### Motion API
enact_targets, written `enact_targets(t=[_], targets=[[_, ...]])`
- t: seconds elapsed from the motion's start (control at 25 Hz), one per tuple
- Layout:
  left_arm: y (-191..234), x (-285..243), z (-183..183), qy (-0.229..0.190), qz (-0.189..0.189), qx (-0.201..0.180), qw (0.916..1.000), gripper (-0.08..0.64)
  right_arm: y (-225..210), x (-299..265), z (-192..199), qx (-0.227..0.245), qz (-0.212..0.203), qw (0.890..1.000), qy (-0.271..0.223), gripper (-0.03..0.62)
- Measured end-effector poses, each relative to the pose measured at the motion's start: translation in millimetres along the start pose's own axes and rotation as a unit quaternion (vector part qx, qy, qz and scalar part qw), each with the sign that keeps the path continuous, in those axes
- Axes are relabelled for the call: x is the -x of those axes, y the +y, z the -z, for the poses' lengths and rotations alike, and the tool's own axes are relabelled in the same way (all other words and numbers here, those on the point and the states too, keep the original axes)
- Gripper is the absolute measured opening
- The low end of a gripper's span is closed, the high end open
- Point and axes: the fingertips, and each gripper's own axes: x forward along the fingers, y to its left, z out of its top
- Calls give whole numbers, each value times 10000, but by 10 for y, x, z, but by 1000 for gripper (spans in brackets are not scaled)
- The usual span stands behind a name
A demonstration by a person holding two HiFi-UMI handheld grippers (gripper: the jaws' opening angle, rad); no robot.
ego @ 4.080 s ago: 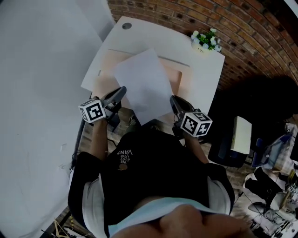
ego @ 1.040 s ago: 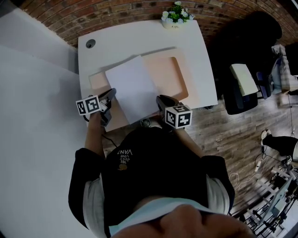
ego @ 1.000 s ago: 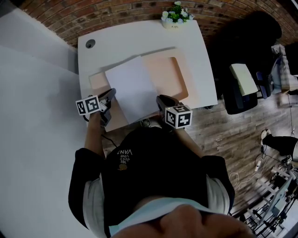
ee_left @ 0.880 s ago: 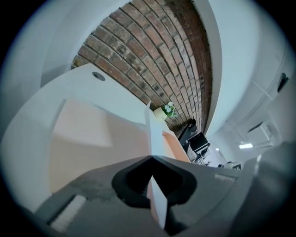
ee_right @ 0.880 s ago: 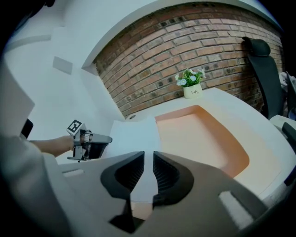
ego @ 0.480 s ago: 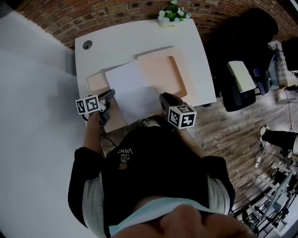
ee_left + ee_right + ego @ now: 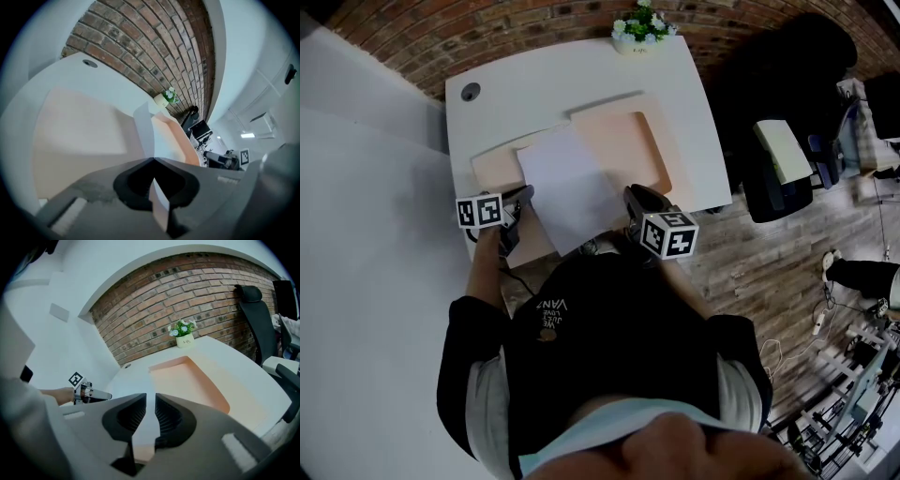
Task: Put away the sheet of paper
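Above desk (image 7: 581, 75), left gripper (image 7: 525, 195) clamps sheet (image 7: 572, 187); right gripper (image 7: 634, 193) narrowly parted beside it.

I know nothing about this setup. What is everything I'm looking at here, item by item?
desk: one, white, against the brick wall
cable hole: one, grey, desk's far left corner
potted flowers: one, white blooms, desk's far edge
folder: one, peach, lying open on the desk
sheet of paper: one, white, over the folder
office chair: one, black, right of the desk
floor: wooden planks
person: one, black top, at the desk's near side
left gripper: grey, marker cube, fingers shut on the sheet's left edge
right gripper: same make, fingers slightly apart beside the sheet's right edge
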Motion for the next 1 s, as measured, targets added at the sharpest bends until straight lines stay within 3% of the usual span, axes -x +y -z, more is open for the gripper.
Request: enact_targets(t=[1.0], targets=[[-146,-303,-162,-201,-52,167,9996,2,-262,165,13,-133,52,9999,-8,57]])
